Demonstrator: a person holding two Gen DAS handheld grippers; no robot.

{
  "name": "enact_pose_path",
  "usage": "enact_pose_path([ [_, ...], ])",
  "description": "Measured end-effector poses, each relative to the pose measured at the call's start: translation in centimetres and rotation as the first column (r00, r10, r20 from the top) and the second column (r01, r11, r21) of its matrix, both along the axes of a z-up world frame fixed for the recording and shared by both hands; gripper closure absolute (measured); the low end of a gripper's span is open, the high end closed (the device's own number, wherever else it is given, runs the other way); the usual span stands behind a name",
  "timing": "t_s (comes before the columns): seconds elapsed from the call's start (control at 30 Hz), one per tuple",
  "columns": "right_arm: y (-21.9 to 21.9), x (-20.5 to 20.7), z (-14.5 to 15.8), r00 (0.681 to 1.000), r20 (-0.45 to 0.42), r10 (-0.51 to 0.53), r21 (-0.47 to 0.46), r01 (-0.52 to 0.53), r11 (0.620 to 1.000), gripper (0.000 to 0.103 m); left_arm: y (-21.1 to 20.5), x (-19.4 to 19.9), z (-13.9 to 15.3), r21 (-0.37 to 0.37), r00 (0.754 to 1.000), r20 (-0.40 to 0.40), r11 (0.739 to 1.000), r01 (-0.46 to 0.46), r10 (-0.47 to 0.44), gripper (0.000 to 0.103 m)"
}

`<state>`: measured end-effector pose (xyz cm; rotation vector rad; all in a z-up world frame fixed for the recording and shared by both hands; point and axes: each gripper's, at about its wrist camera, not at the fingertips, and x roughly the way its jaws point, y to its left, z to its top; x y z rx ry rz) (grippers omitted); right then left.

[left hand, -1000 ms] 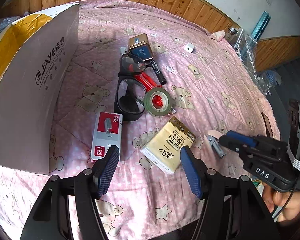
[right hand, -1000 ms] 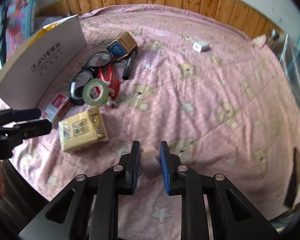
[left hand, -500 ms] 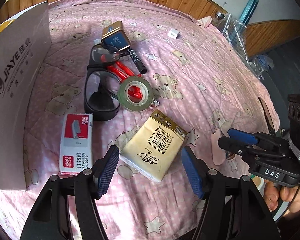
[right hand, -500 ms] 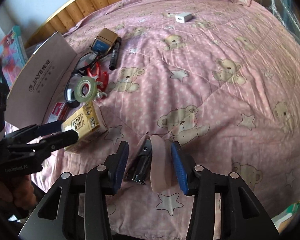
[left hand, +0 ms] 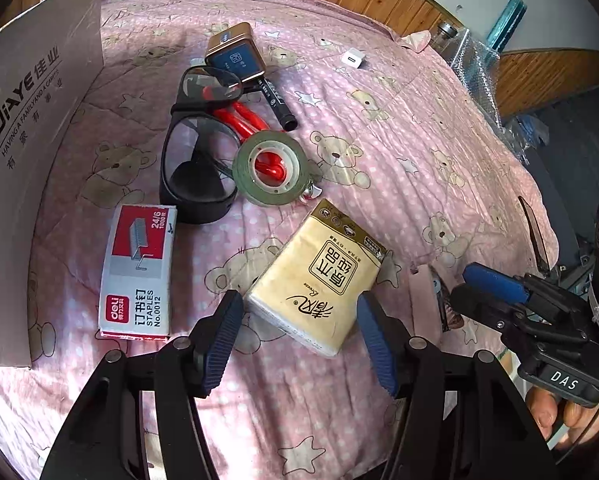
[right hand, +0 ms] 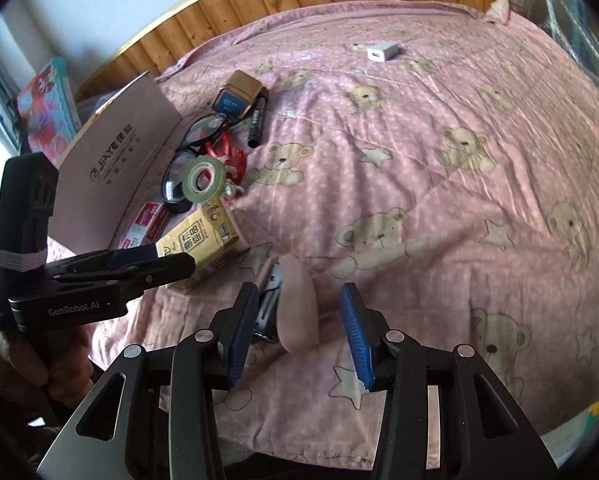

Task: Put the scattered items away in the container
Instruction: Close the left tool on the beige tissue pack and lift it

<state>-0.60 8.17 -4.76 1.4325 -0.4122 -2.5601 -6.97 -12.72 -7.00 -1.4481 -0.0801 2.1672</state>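
The pink bear-printed quilt (left hand: 399,128) carries everything, and the grey cardboard box (left hand: 39,128) printed JIAYE stands at its left edge. My left gripper (left hand: 299,330) is spread wide, its blue pads either side of the near end of the yellow paper tissue pack (left hand: 319,276), not clamped on it. My right gripper (right hand: 299,332) gapes too, straddling a pink stapler (right hand: 295,304) lying on the quilt. Beside the tissues lie a red-and-white box of staples (left hand: 137,272), black-framed safety glasses (left hand: 197,152), a green tape roll (left hand: 273,170) over red-handled scissors (left hand: 243,118), a black marker (left hand: 277,102) and a gold-edged blue tin (left hand: 235,54).
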Motion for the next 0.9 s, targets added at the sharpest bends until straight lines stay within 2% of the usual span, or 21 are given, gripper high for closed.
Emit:
enact_pose_path([
  [0.07,1.0,0.2,-1.1,0.999,0.050,-0.021,-0.073,0.025,0.997,0.057,0.5,-0.1,-0.2,-0.008,1.000,-0.014,1.000,0.006,-0.006,0.039],
  [0.1,0.9,0.1,-1.7,0.996,0.084,-0.004,-0.096,0.012,0.995,0.065,0.7,-0.2,-0.4,-0.013,1.000,-0.019,1.000,0.008,-0.008,0.039],
  [0.13,0.5,0.1,-2.1,0.995,0.097,0.023,-0.105,-0.013,0.994,0.078,0.9,-0.2,-0.6,-0.009,1.000,-0.022,1.000,0.012,-0.013,0.038],
  [0.2,-1.0,0.2,-1.6,0.995,0.074,0.063,-0.060,-0.058,0.997,0.079,1.1,0.1,-0.7,-0.027,0.999,-0.036,0.999,0.017,-0.018,0.038],
  [0.23,-1.8,0.3,-1.1,0.996,0.051,0.071,-0.007,-0.071,0.997,0.080,1.3,0.3,-0.7,-0.042,0.999,-0.042,0.999,0.024,-0.026,0.038],
  [0.3,-4.1,0.7,0.6,0.994,-0.028,0.109,0.186,-0.102,0.977,0.082,1.3,0.7,-0.6,-0.059,0.998,-0.049,0.998,0.029,-0.032,0.041],
  [0.37,-6.9,1.3,1.7,0.974,-0.101,0.200,0.408,-0.143,0.902,0.082,1.1,0.9,-0.4,-0.063,0.998,-0.049,0.998,0.022,-0.025,0.042],
  [0.4,-7.9,1.6,1.9,0.962,-0.117,0.245,0.470,-0.164,0.867,0.082,0.9,1.0,-0.3,-0.067,0.998,-0.052,0.998,0.015,-0.019,0.042],
  [0.5,-9.2,1.5,1.5,0.943,-0.123,0.308,0.536,-0.198,0.821,0.082,0.3,1.2,-0.2,-0.076,0.998,-0.059,0.997,-0.004,0.000,0.042],
  [0.53,-9.2,1.2,1.1,0.942,-0.108,0.317,0.515,-0.220,0.828,0.082,0.0,1.2,-0.2,-0.084,0.998,-0.061,0.996,-0.016,0.011,0.043],
  [0.63,-7.1,0.3,0.7,0.963,-0.127,0.239,0.338,-0.185,0.923,0.080,-1.2,1.2,-0.4,-0.096,0.997,-0.055,0.993,-0.065,0.060,0.043],
  [0.77,-4.5,-1.2,0.5,0.985,-0.114,0.126,0.152,-0.108,0.982,0.083,-2.6,1.1,-0.6,-0.066,0.995,-0.027,0.993,-0.098,0.097,0.044],
  [0.83,-3.5,-1.2,1.8,0.987,-0.137,0.089,0.143,-0.069,0.987,0.083,-2.7,1.2,-0.4,-0.058,0.995,-0.026,0.993,-0.100,0.099,0.044],
  [0.9,-3.2,-0.9,3.4,0.979,-0.181,0.090,0.197,-0.053,0.979,0.083,-2.8,1.4,0.1,-0.035,0.995,-0.034,0.995,-0.094,0.092,0.045],
])
